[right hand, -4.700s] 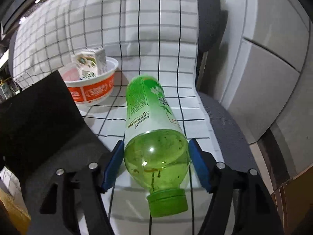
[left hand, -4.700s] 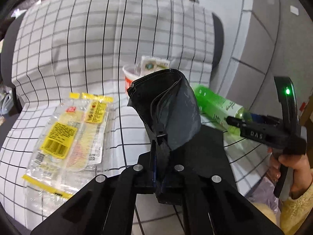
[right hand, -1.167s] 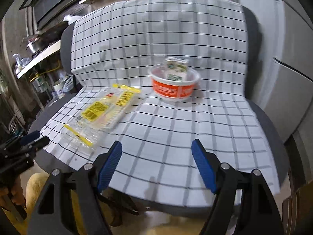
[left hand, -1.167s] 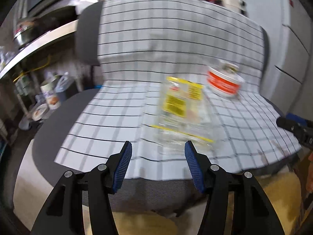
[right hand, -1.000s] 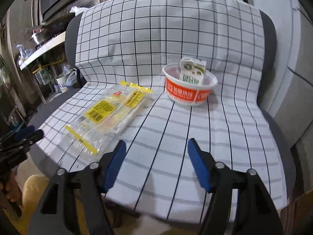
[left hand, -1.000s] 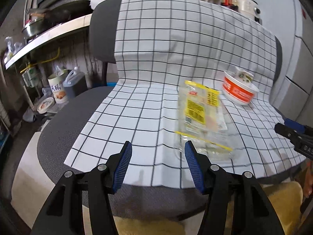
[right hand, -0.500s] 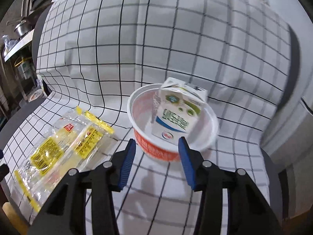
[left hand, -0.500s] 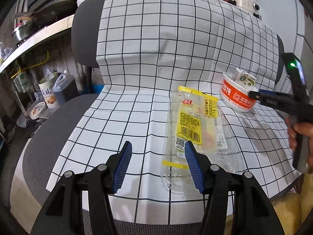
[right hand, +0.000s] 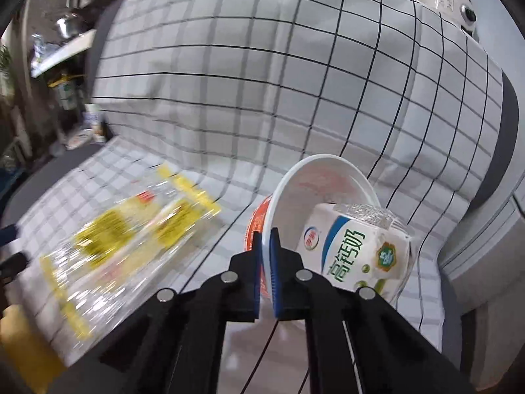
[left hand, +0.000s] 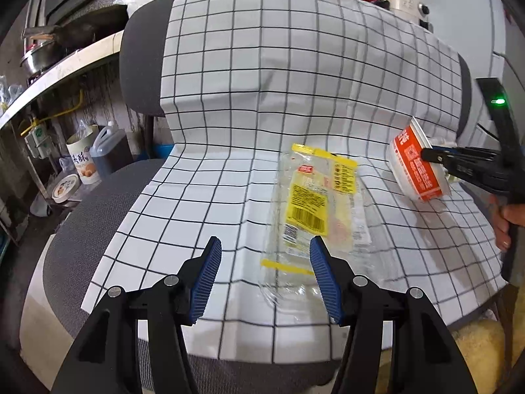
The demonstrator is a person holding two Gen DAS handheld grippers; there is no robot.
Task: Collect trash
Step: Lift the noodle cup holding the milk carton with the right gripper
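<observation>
My right gripper (right hand: 266,249) is shut on the rim of a red and white paper bowl (right hand: 315,180) and holds it tilted, lifted off the checked cloth. A white milk carton (right hand: 357,252) lies inside the bowl. The bowl (left hand: 415,167) and the right gripper (left hand: 426,155) also show at the right of the left wrist view. A clear plastic food package with yellow labels (left hand: 311,210) lies flat on the cloth, also blurred in the right wrist view (right hand: 124,233). My left gripper (left hand: 264,275) is open and empty, just short of the package's near end.
The checked cloth (left hand: 229,124) covers a grey office chair (left hand: 88,216). A shelf with pots (left hand: 49,52) and floor clutter with a can and a jug (left hand: 95,157) stand at the left. Grey cabinet panels (right hand: 492,262) are at the right.
My right gripper closed on the bowl's rim and tipped it up off the cloth. My left gripper moved a little closer to the plastic package and stayed open.
</observation>
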